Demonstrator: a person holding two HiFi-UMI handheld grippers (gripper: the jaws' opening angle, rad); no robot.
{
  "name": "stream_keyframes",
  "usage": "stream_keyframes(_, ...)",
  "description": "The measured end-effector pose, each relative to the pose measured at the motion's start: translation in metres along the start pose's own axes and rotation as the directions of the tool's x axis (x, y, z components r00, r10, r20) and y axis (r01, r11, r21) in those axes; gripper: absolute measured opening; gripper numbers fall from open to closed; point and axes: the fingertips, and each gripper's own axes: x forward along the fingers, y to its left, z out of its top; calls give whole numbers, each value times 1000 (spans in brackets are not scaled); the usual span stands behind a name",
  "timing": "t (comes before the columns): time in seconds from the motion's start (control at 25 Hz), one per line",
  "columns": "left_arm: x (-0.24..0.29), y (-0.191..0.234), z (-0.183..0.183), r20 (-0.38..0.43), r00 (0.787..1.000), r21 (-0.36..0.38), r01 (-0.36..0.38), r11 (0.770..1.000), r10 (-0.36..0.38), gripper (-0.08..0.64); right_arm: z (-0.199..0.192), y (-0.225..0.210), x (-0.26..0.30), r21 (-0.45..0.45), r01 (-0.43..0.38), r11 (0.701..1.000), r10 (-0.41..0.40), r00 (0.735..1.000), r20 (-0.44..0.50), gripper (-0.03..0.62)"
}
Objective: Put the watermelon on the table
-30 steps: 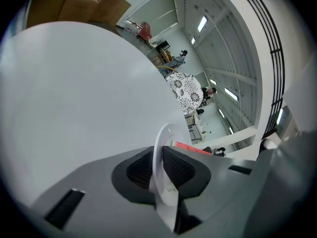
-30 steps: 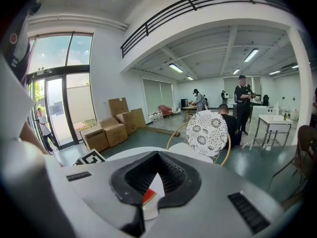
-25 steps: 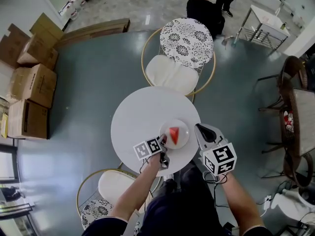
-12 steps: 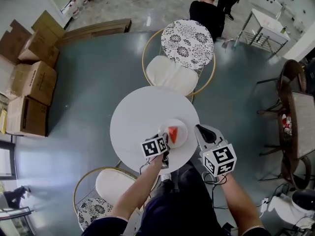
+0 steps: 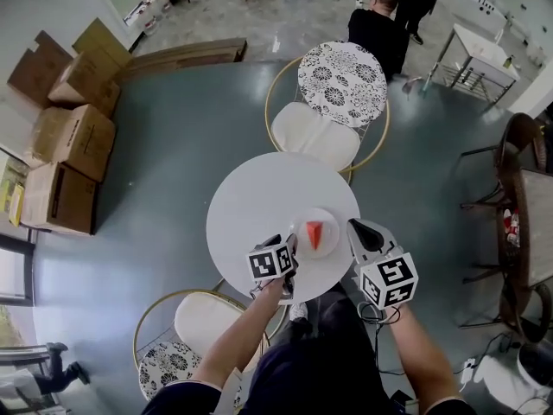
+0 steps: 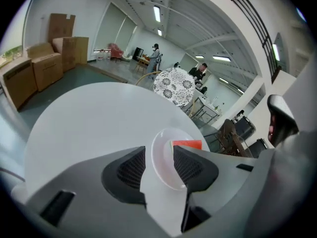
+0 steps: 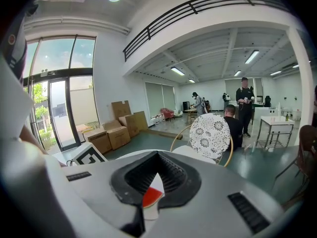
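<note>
While left hand-held gripper gapes at round white plate, centre jaws astride red watermelon wedge; right hand-held gripper clenched, empty.

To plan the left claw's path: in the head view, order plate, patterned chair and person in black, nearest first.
1. Plate, right beside the left claw.
2. Patterned chair, across the table.
3. Person in black, behind that chair.

Round white table, as I am viewing it from overhead: it is standing on the grey-green floor and is carrying one white plate, which is lying near my edge, right of centre.
</note>
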Motion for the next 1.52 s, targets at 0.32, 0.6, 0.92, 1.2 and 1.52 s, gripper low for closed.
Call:
stream_keyframes(0.32,-69,-42,53,215,967,277,71,958,-134,173,12,21,-5,6,-26,1000,25,998,49,3)
stream_keyframes(0.6,-126,-80,80,310,910,429,124,895,-274,102,36,40,-14,-1,-59,998,59,992,115,3)
stream_keyframes(0.92,-188,-119,98,372,830,531,177,829,-415,6,66,62,-29,-35,-97,995,101,977,189,3)
stream_keyframes(1.2,-216,-144,96,367,786,571,232,788,-498,6,73,79,-38,-72,-120,990,133,968,213,3)
stream_keyframes(1.52,-222,-156,90,346,779,584,258,770,-523,6,83,83,-46,-97,-138,986,158,959,236,3)
